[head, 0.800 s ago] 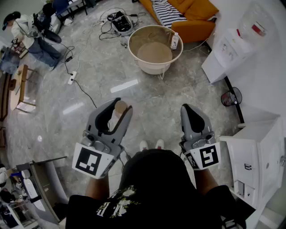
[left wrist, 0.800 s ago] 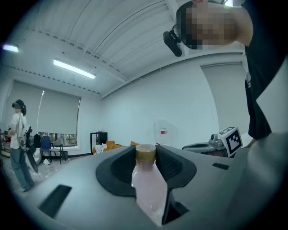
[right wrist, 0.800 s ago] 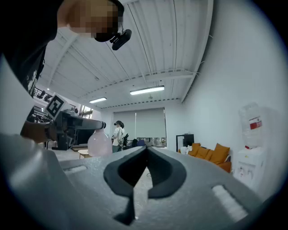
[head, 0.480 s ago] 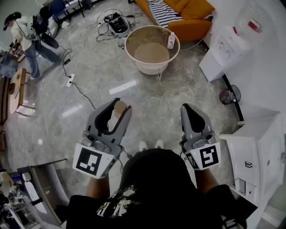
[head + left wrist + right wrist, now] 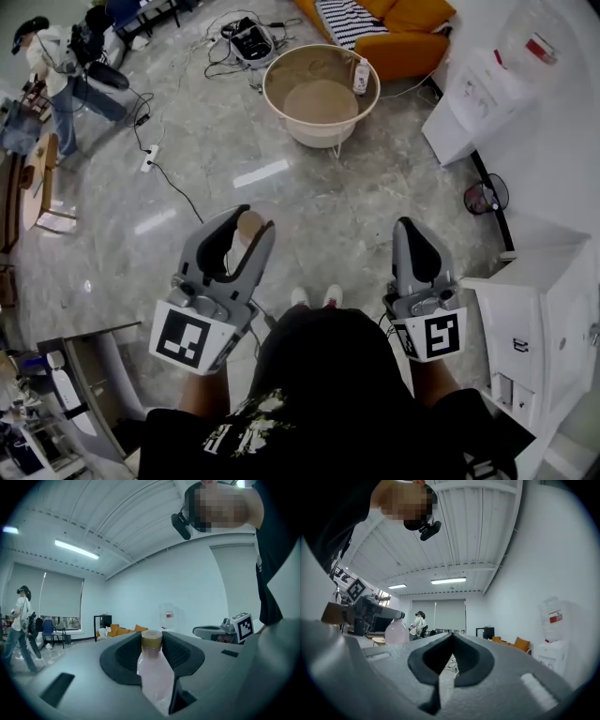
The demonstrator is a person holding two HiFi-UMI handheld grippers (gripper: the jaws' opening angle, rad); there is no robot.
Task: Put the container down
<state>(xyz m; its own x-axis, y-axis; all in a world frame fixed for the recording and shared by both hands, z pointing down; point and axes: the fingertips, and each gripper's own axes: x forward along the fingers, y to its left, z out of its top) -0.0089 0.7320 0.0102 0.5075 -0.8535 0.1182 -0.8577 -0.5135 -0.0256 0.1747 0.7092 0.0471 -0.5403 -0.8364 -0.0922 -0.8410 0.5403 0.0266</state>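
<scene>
From the head view, the left gripper has its fingers wide around the container. The container is a small see-through bottle with a tan cap, and it stands up between the finger tips, high above the grey floor. The right gripper is off to the right of the left fingers, well apart from them. Its fingers are pressed together. Far ahead of both sets of fingers is a round tan tub with a small white bottle on its rim. An orange sofa is behind the tub. A person stands far off to the left of the left fingers.

In the left gripper view, the left gripper pinches the container from both sides. The dark pads of the fingers press on the bottle, and its cap sits level with the finger tips. The right gripper shows to the right of these fingers.

In the right gripper view, the right gripper has its finger tips touching, with nothing between them. To the left of these fingers, the left gripper holds the container up in the air. A water cooler stands to the right.
</scene>
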